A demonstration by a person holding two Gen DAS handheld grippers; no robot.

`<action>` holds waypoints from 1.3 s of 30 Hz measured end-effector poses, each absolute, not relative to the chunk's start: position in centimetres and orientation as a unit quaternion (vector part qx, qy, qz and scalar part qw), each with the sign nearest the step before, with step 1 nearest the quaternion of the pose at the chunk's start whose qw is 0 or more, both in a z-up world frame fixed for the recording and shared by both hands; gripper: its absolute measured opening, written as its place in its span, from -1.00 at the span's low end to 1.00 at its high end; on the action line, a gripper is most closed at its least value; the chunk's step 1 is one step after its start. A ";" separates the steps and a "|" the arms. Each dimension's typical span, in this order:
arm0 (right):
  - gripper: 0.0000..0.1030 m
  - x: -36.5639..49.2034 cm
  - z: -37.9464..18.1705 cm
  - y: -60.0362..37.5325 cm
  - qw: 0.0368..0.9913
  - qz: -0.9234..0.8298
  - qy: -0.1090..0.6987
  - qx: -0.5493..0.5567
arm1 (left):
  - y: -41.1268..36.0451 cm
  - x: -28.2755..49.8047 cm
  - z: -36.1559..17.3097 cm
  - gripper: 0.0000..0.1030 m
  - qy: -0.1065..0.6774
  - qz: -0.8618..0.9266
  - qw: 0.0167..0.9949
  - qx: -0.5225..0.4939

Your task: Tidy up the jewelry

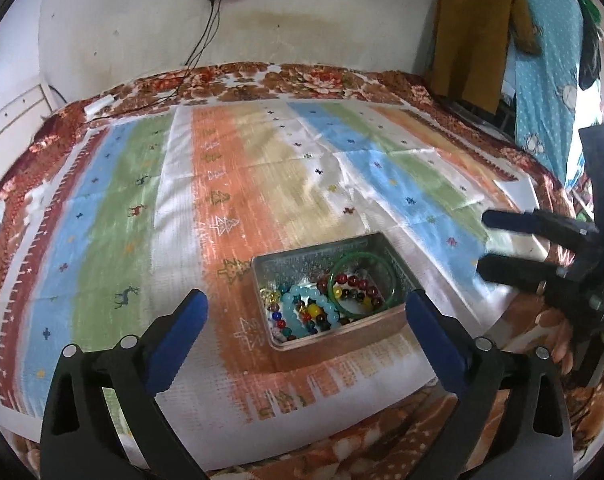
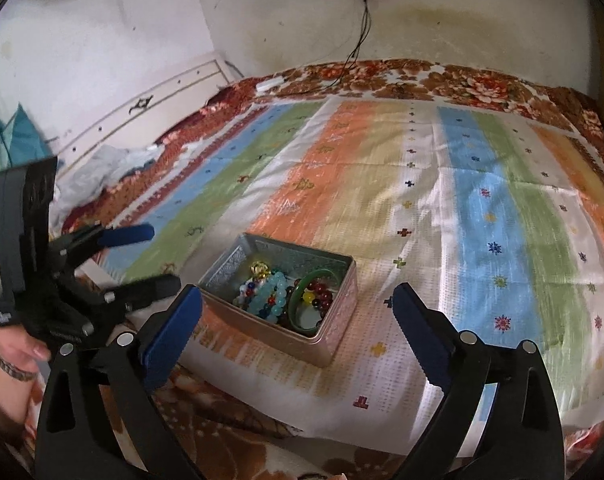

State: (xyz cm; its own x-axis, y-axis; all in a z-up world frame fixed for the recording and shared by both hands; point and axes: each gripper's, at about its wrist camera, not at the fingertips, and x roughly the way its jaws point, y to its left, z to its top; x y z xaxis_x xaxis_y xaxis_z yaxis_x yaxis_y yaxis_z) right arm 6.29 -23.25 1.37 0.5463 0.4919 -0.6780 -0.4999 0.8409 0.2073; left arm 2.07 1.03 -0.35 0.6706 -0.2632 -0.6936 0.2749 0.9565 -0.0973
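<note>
A wide striped cloth [image 1: 262, 168] in blue, green, orange and cream covers a bed laid with a brown floral blanket [image 1: 302, 76], pale wall and trailing charger cables behind. Near the cloth's front edge sits an open rectangular metal tin [image 1: 382, 330], embossed inside, its long axis running across the left wrist view and tilted slightly away at the right. In the right wrist view the tin [image 2: 334, 332] is turned corner-on.

Both tools hang above the near edge, angled down toward the tin. The left gripper [image 1: 306, 320] stands spread wide and holds nothing; the tin lies just ahead of it, right of centre, close to its right finger. The right gripper [image 2: 298, 316], equally wide and empty, has the tin ahead between its fingers, nearer the left one. Neither looks clearly the nearer. A hand [image 2: 10, 350] is glimpsed under the left tool.

Inside the tin a green bangle [image 1: 360, 284] leans over dark red beads [image 1: 352, 282], beside a pale blue bead bracelet [image 1: 306, 306] and mixed coloured beads [image 1: 298, 316]. Any pick likely means reaching forward and down over the near wall.
</note>
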 end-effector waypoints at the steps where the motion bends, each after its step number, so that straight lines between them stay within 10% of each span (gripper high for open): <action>1: 0.88 6.2 1.5 -23.3 0.882 0.277 0.380 -0.004 | 1.0 2.0 -0.5 0.89 0.381 -0.144 0.913 0.012; 39: 0.88 3.8 0.7 -24.4 0.903 0.250 0.349 -0.019 | -0.1 0.2 -0.7 0.89 0.344 -0.116 0.931 0.040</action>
State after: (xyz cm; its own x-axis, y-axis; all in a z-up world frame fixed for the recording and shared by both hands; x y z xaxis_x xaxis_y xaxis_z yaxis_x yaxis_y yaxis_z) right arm 3.81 -24.42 0.70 0.6316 0.4376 -0.6400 -0.4637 0.8748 0.1406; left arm 0.15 -0.05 -0.67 0.7368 -0.1879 -0.6495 0.2431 0.9700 -0.0048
